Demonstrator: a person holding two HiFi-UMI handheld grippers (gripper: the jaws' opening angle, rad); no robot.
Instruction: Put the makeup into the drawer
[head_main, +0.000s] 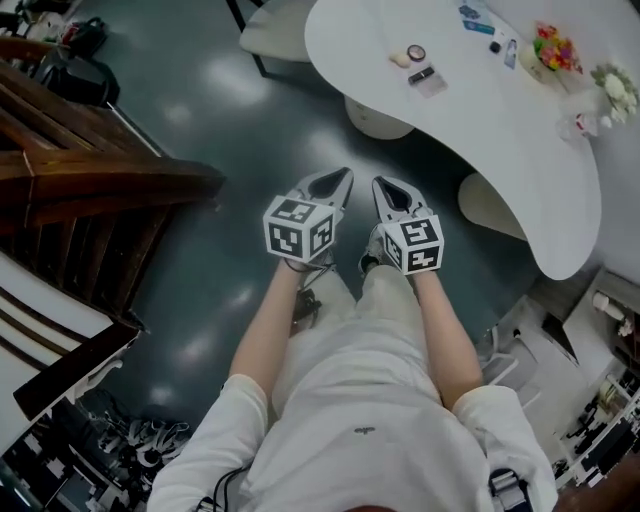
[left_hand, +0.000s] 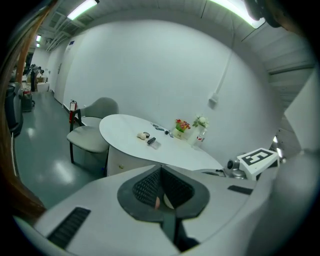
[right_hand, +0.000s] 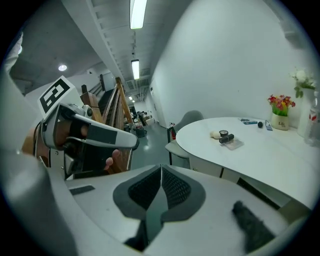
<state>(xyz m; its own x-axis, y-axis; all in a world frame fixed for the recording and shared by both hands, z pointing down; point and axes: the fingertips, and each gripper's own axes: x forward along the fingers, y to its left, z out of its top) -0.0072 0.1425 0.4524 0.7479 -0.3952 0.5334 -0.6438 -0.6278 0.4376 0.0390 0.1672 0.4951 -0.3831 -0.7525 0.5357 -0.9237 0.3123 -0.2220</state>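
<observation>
Fingers (left_hand: 146, 188) of the left gripper (left_hand: 161, 169) are pressed together with nothing between them, and so are those of the right gripper (right_hand: 161, 167). Makeup (head_main: 415, 62) lies on the white table (head_main: 500, 150), well apart from both grippers: a beige puff (head_main: 400, 59), a small round jar (head_main: 416, 52) and a black tube (head_main: 421, 74) on a clear packet (head_main: 433, 86). Farther along the tabletop stand a pot of flowers (head_main: 555, 47) and a clear bottle (left_hand: 201, 135). A cabinet (left_hand: 117, 162) sits under the table, with a grey chair (left_hand: 90, 139) beside it. Both grippers hover side by side over the dark floor (head_main: 200, 120).
</observation>
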